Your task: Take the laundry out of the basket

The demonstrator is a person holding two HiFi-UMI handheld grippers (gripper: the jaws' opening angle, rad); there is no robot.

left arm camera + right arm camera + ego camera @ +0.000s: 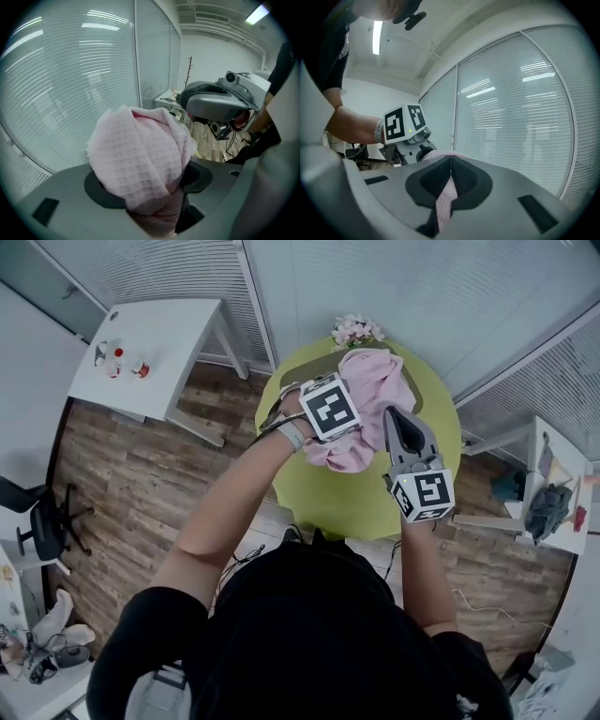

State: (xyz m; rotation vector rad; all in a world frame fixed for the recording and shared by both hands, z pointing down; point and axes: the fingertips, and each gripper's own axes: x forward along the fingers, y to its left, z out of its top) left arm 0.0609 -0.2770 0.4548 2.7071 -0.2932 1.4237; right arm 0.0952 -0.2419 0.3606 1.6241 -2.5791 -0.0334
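At the far left a white side table [155,338] stands well apart and plays no part in the job. Next comes our left gripper [345,420], its jaws held wide by a thick wad of the pink waffle cloth [370,390] clamped between them. We judge that the bulk is taken there so the weight hangs from one firm hold. The cloth is up in the air above the green round table [347,498], spanned between both tools. A dark rim shows beneath it, possibly the basket, though too much is covered to say. Our right gripper [394,423] has its jaws almost together, pinching a thin edge of the same cloth, likely to stop it trailing. Furthest right, dark garments [547,509] lie on a small table [553,538]
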